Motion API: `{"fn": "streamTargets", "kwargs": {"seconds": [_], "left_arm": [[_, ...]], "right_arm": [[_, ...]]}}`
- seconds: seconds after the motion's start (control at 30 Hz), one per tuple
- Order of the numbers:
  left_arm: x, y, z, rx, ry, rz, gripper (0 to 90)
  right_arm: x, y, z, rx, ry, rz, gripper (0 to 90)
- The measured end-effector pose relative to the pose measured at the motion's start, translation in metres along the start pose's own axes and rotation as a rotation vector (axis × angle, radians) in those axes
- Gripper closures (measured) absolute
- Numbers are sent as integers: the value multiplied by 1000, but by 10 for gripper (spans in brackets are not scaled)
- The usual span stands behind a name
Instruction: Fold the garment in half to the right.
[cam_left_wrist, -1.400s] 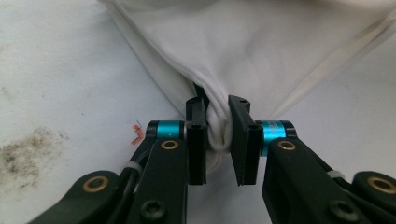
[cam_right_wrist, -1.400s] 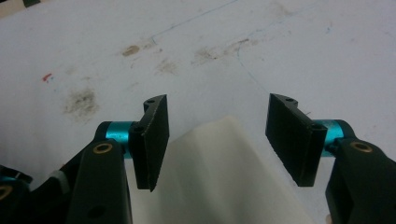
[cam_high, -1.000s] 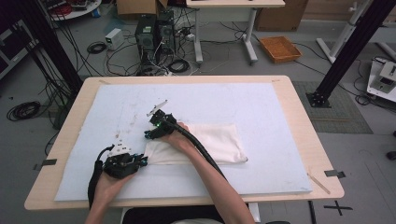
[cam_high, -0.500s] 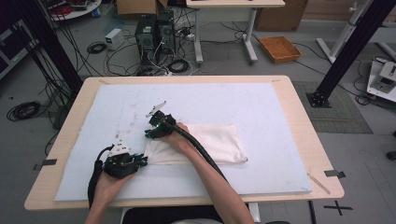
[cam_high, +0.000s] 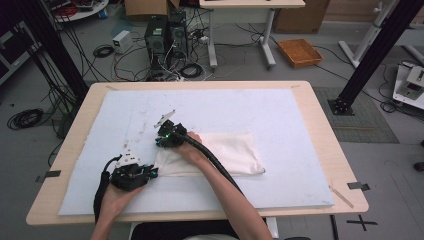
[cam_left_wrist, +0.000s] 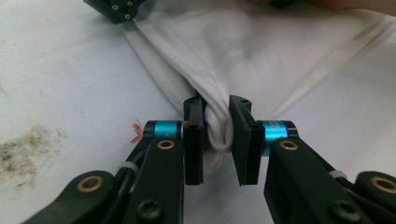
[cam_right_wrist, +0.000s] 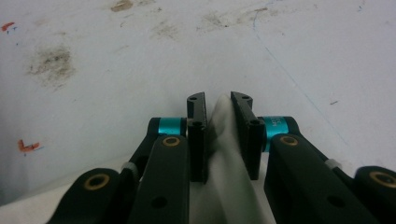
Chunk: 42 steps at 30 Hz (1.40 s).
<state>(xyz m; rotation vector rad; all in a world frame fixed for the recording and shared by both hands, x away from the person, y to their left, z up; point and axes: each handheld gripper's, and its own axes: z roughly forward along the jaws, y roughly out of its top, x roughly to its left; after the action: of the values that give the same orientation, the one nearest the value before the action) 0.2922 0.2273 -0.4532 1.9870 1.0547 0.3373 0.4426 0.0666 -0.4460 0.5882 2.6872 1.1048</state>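
A white cloth lies folded flat on the white board. My left gripper sits at the cloth's near left corner. In the left gripper view it is shut on a bunched fold of the cloth. My right gripper is at the far left corner, with that forearm lying across the cloth. Its jaws have just been closing, and in the right gripper view it pinches a raised ridge of the cloth.
The board covers most of a wooden table and has dirty smudges left of the cloth. Computers and cables stand on the floor behind, with an orange tray to their right.
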Motion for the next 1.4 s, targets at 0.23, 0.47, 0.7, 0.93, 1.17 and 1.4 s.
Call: {"fn": "streamTargets", "kwargs": {"seconds": [0.23,0.47,0.7,0.93,1.17,1.4], "left_arm": [[1,0,0,-2,-5,-12,752],[2,0,0,-3,-6,-17,760],[0,0,-1,-17,1,-7,795],[2,-1,-4,-34,-15,-16,799],[2,0,-7,-41,-20,-10,799],[7,3,-19,-65,-12,-12,800]], "right_arm": [[-8,-3,0,-23,45,45,829],[-7,-3,1,-23,33,35,839],[-5,-1,-1,-19,26,28,840],[-4,2,-6,-27,24,14,841],[-3,4,-9,-41,26,20,841],[-1,11,-13,-66,29,20,841]]}}
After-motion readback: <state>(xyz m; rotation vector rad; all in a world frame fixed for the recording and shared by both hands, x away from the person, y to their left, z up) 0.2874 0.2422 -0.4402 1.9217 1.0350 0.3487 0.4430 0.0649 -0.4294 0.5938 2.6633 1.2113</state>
